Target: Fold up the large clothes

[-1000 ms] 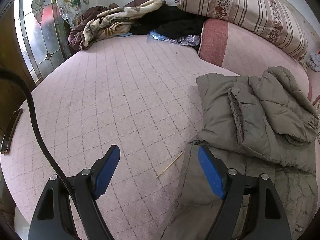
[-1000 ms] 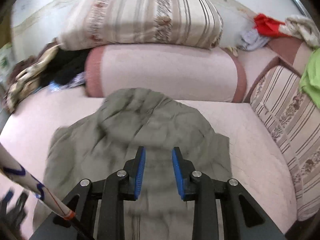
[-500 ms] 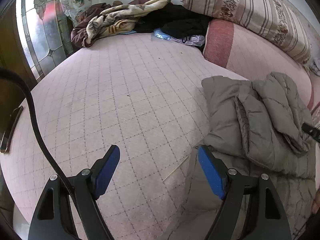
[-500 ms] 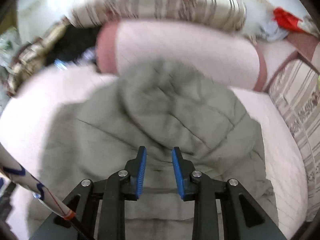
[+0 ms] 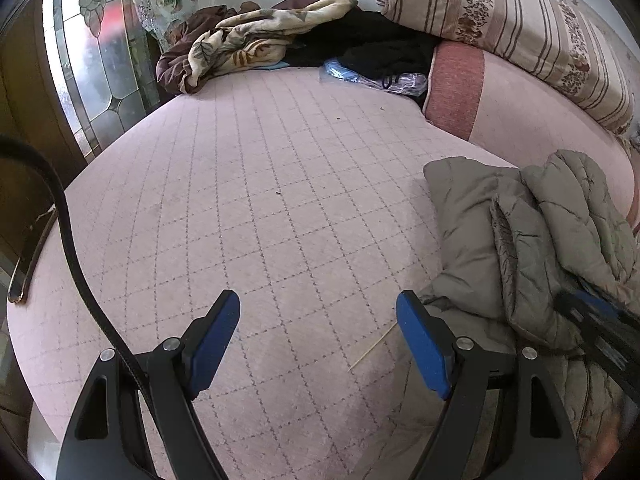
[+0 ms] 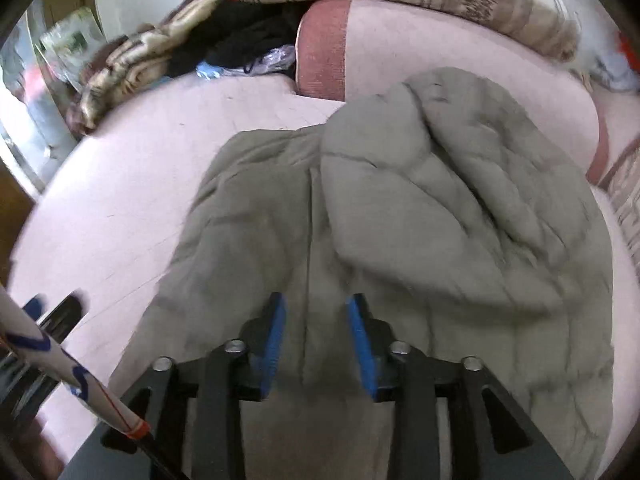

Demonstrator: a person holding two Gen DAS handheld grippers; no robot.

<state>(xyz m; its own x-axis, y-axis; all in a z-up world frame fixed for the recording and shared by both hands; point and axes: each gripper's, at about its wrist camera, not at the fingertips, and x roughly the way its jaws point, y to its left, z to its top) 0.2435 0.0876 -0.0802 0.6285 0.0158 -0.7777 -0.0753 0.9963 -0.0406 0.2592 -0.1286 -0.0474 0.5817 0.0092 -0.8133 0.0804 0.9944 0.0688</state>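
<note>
A grey-olive padded jacket (image 6: 420, 208) lies partly folded on the pink quilted bed (image 5: 260, 200), its hood and upper part doubled over. In the left wrist view the jacket (image 5: 520, 232) lies at the right. My left gripper (image 5: 318, 338) is open wide and empty, low over the bed beside the jacket's left edge. My right gripper (image 6: 316, 334) is open with a narrow gap, empty, just above the jacket's lower middle; it also shows at the right of the left wrist view (image 5: 600, 328).
A heap of blankets and dark clothes (image 5: 288, 44) lies at the bed's far end. A pink bolster (image 5: 500, 108) and a striped cushion (image 5: 520, 20) line the back. A glass door (image 5: 92, 64) stands left. A thin stick (image 5: 374, 350) lies on the bed.
My right gripper has swung left and down over the jacket and come into the left wrist view. My left gripper has drifted slightly left, staying open.
</note>
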